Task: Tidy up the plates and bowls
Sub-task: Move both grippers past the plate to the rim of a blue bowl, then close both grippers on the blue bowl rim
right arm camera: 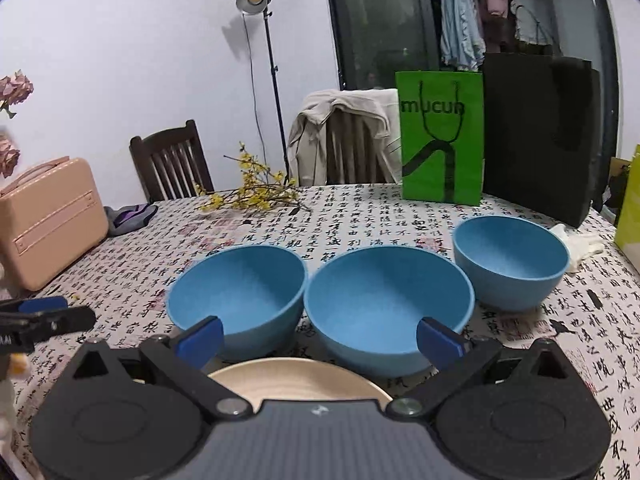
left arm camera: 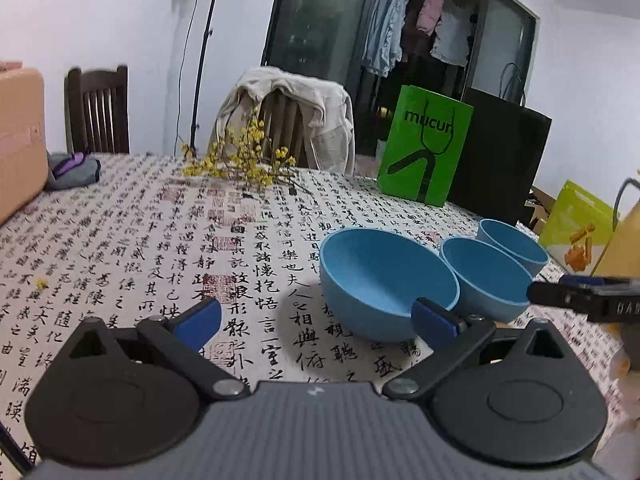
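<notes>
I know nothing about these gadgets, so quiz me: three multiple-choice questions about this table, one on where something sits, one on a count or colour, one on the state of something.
1. Where is the beige plate?
A. Just in front of the right gripper, nearer than the bowls
B. Inside the green bag
C. On the chair

2. How many blue bowls stand on the table?
A. One
B. Three
C. Five

3. What state is the left gripper in?
A. Shut on a bowl
B. Shut on the plate
C. Open, holding nothing

Answers:
1 A: the right wrist view shows the plate below the fingers.
2 B: left bowl, middle bowl and right bowl.
3 C: its fingers stand wide apart with nothing between.
</notes>
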Action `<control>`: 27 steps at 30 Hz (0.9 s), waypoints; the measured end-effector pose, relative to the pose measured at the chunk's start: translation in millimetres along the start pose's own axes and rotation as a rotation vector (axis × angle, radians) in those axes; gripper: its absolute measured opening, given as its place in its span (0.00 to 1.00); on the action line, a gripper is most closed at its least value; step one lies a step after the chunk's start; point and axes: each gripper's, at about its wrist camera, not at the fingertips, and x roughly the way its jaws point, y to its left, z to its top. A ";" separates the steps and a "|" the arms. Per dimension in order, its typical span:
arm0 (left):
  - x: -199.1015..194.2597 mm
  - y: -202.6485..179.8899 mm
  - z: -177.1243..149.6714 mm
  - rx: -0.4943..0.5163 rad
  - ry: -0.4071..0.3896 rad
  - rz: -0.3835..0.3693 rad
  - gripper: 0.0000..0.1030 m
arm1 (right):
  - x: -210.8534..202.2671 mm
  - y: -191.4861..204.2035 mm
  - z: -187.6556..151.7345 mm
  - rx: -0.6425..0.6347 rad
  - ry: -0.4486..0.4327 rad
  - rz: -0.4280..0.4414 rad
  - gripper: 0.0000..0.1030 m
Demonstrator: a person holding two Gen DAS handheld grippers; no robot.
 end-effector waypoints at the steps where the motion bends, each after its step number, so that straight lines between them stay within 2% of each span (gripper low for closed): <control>1: 2.2 1.0 3.9 -0.007 0.011 -0.001 1.00 | 2.0 0.6 2.3 0.002 0.007 0.001 1.00; 9: 19.6 4.3 28.8 -0.039 0.095 0.019 1.00 | 17.3 4.4 17.9 0.011 0.070 0.005 0.93; 17: 36.2 2.0 41.4 -0.077 0.166 0.018 1.00 | 31.4 11.5 29.8 0.032 0.140 0.022 0.91; 19: 41.0 0.6 44.7 -0.083 0.184 0.023 1.00 | 34.0 13.1 32.9 0.041 0.156 0.027 0.77; 23: 49.1 -1.3 49.0 -0.122 0.199 0.032 1.00 | 41.2 17.8 38.4 0.037 0.186 0.041 0.66; 25: 53.3 -2.5 49.9 -0.136 0.207 0.036 1.00 | 44.7 19.1 39.6 0.041 0.204 0.041 0.54; 27: 57.1 -3.3 51.4 -0.146 0.209 0.049 1.00 | 49.6 19.6 40.9 0.050 0.224 0.047 0.51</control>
